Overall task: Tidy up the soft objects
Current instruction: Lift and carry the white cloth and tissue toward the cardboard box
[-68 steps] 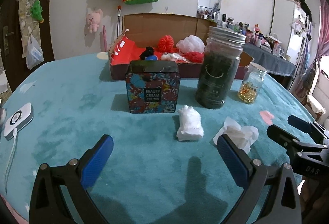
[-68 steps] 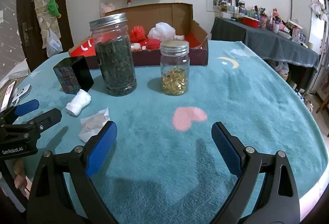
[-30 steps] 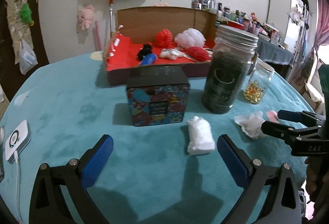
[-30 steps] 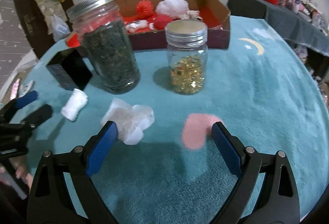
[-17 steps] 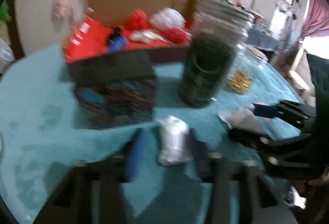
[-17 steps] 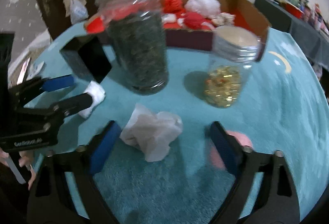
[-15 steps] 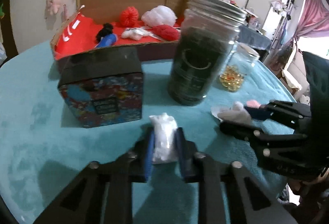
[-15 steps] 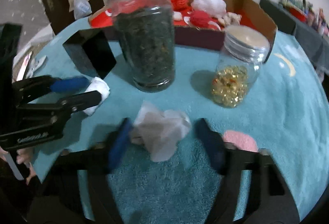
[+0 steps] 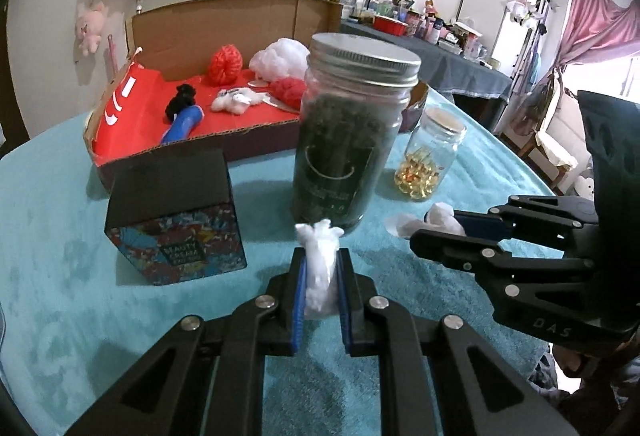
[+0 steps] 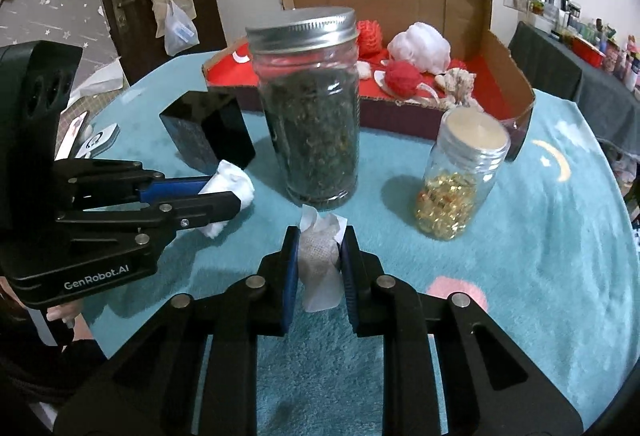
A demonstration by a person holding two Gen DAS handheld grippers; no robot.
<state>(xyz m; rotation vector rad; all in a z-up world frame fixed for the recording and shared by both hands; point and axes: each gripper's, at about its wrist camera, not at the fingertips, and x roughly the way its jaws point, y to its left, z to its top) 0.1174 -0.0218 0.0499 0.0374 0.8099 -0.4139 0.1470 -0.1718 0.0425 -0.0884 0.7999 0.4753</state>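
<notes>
Soft white wads (image 9: pixel 320 268) pinched in both fingers, right's closing, above teal tablecloth (image 9: pixel 60 215).

Your left gripper (image 9: pixel 322 268) hides the lower part of the white cloth roll (image 9: pixel 319 256); the shelf items (image 9: pixel 404 19) are too small to tell.

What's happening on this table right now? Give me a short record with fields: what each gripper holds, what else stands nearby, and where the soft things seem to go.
left gripper: shut on white cloth roll
right gripper: jaws closing, pressed on crumpled tissue
standing nearby: tall jar of dark leaves, small jar of golden capsules, patterned box
likely destination: cardboard box behind, already holding red and white soft items
surface: teal tablecloth
</notes>
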